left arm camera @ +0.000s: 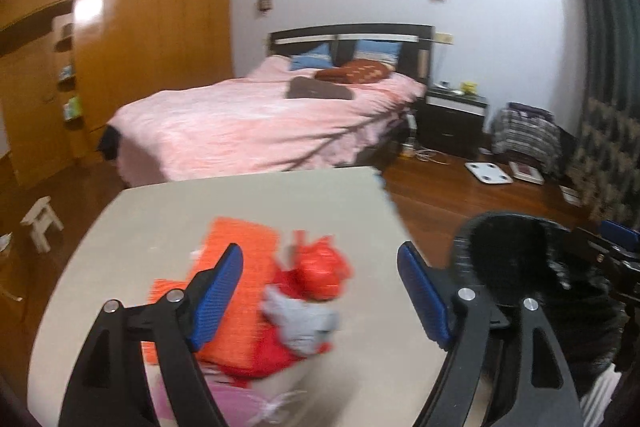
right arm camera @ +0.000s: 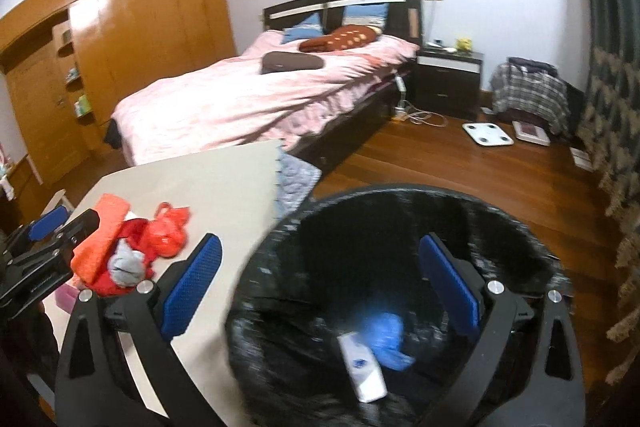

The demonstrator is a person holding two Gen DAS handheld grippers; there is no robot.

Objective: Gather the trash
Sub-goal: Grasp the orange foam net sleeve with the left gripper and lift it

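Note:
A heap of trash lies on the beige table [left arm camera: 248, 199]: a red plastic bag [left arm camera: 324, 269], a grey crumpled wad [left arm camera: 300, 319], an orange sheet [left arm camera: 240, 267] and something pink [left arm camera: 224, 399] at the near edge. My left gripper [left arm camera: 320, 253] is open just above the heap, and nothing sits between its pads. A black-lined bin [right arm camera: 400, 211] stands beside the table. It holds a white tube [right arm camera: 362, 367] and a blue crumpled piece [right arm camera: 386, 335]. My right gripper [right arm camera: 320, 243] hangs open and empty over the bin's mouth. The heap [right arm camera: 132, 251] appears at left in the right wrist view.
Beyond the table stands a bed with a pink cover [left arm camera: 260, 123], and a wooden wardrobe [left arm camera: 140, 47] fills the left wall. A dark nightstand [right arm camera: 448, 75], a white scale [right arm camera: 488, 134] on the wooden floor and a chair with plaid clothes [right arm camera: 528, 91] are at right. A small stool [left arm camera: 40, 223] sits left.

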